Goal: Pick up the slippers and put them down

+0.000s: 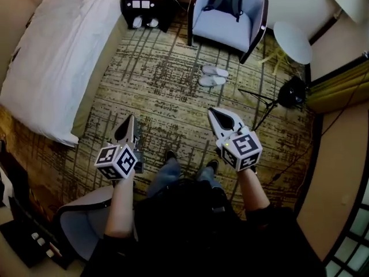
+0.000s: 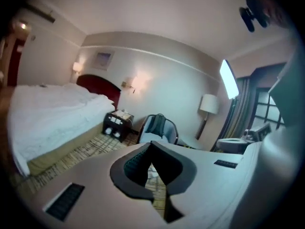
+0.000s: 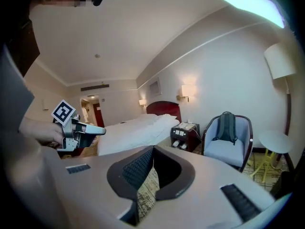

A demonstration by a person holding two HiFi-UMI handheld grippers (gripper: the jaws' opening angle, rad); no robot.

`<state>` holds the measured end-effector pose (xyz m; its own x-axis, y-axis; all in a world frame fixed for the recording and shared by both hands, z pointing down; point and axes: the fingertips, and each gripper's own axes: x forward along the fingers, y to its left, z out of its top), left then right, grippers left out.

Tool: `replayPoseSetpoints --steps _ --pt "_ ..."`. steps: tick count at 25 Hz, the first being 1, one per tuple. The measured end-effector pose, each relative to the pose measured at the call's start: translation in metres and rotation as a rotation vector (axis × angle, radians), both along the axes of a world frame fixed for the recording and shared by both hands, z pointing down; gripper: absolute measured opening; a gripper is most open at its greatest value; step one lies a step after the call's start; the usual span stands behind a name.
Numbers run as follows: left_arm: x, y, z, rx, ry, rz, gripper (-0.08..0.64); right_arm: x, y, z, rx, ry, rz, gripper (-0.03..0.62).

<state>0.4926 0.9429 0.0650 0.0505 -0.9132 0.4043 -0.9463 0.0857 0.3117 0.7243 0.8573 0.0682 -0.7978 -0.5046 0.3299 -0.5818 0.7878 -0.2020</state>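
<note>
Patterned hotel carpet (image 1: pixel 161 68): the white slippers (image 1: pixel 213 75) lie upper centre, just below the armchair (image 1: pixel 228 22).
Left gripper (image 1: pixel 128 126) and right gripper (image 1: pixel 223 120) hover lower in the frame, jaws together and empty; arriving shut would likely shove the slippers aside.

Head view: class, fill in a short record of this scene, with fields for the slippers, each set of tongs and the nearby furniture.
slippers: white pair, side by side on the carpet, in front of the armchair
left tongs: shut, empty
right tongs: shut, empty
bed: at the left
task state: slippers not yet picked up
</note>
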Motion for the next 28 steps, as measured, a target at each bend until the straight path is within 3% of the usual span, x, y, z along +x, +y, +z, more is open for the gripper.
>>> replayPoseSetpoints --steps 2,4,13,28 --pt "-0.02 0.01 0.001 -0.022 -0.127 -0.03 0.0 -0.028 0.006 0.0 0.004 0.009 -0.055 0.0" --pt "-0.036 0.017 0.003 -0.032 -0.188 -0.051 0.0 -0.05 0.011 0.0 0.004 0.014 -0.091 0.0" --pt "-0.091 0.023 0.017 -0.027 -0.116 -0.055 0.0 -0.104 0.017 0.008 -0.012 0.047 -0.108 0.0" --pt "-0.168 -0.008 0.009 0.007 -0.14 0.025 0.0 -0.187 -0.002 -0.001 0.02 0.063 -0.063 0.0"
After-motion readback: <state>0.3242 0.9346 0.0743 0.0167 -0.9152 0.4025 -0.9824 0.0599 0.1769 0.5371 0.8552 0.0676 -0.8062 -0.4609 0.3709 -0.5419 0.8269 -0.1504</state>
